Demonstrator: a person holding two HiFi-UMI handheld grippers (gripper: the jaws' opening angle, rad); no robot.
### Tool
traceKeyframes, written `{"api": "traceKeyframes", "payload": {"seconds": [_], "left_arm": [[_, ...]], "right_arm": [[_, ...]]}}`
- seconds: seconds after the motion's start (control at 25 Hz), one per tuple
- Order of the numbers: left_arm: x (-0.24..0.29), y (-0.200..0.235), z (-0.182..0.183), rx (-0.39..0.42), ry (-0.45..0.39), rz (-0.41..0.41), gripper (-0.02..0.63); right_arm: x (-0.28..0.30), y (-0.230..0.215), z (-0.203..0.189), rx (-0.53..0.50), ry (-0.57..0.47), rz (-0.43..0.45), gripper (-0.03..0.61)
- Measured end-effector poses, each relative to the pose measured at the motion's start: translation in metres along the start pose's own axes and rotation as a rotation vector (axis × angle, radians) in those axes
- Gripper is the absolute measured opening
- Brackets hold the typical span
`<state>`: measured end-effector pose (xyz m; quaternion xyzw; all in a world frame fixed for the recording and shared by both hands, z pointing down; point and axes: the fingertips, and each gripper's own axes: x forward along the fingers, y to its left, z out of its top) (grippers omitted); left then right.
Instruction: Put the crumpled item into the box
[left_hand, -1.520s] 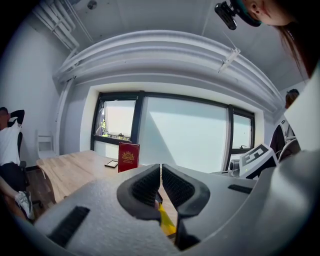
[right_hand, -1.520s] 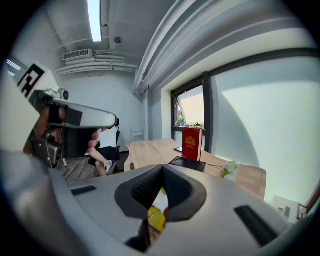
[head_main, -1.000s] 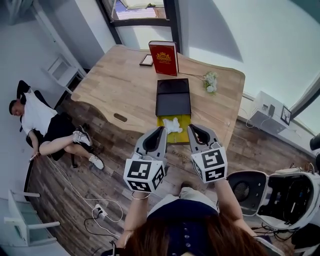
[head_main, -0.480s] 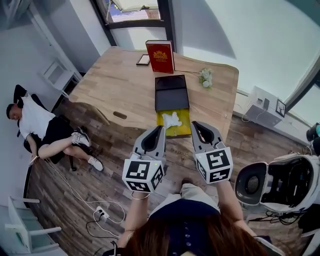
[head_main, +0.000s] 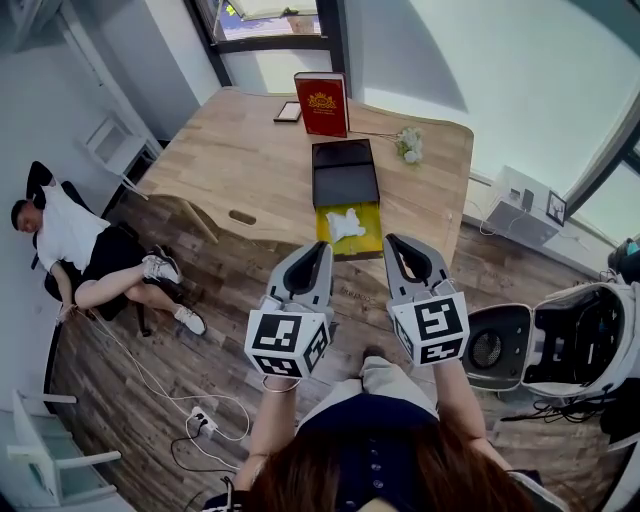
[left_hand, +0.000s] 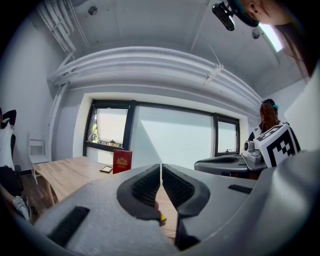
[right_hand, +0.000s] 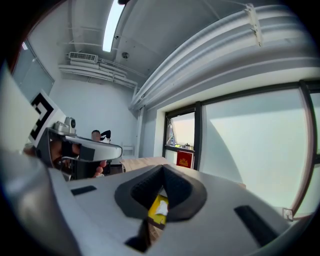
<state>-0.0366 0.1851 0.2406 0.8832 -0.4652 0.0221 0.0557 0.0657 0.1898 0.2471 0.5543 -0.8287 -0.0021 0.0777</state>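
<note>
Paper wad (head_main: 345, 224): lies in box (head_main: 371, 241), lid open.
L gripper (head_main: 318, 250) & R gripper (head_main: 396, 243): both clenched, empty, short of table (head_main: 230, 160). Risk: box sits at near edge; fwd nudge could tip it.

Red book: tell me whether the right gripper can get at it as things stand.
Probably not from here. The red book stands at the table's far end, beyond the open box, while the right gripper hangs off the near edge, jaws shut. Nothing covers the book; it's just far.
</note>
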Motion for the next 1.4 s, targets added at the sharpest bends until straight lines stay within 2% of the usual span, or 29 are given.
{"api": "traceKeyframes", "payload": {"seconds": [0.88,1.4], "left_arm": [[-0.043,-0.009,-0.005,0.007,-0.035,-0.041,0.035],[-0.071,-0.019,-0.004,-0.003,-0.040,-0.028,0.035]], "right_arm": [[-0.039,0.037,0.010,-0.039,-0.048,-0.050,0.025],[-0.061,0.057,0.017,-0.042,-0.062,-0.043,0.025]]}}
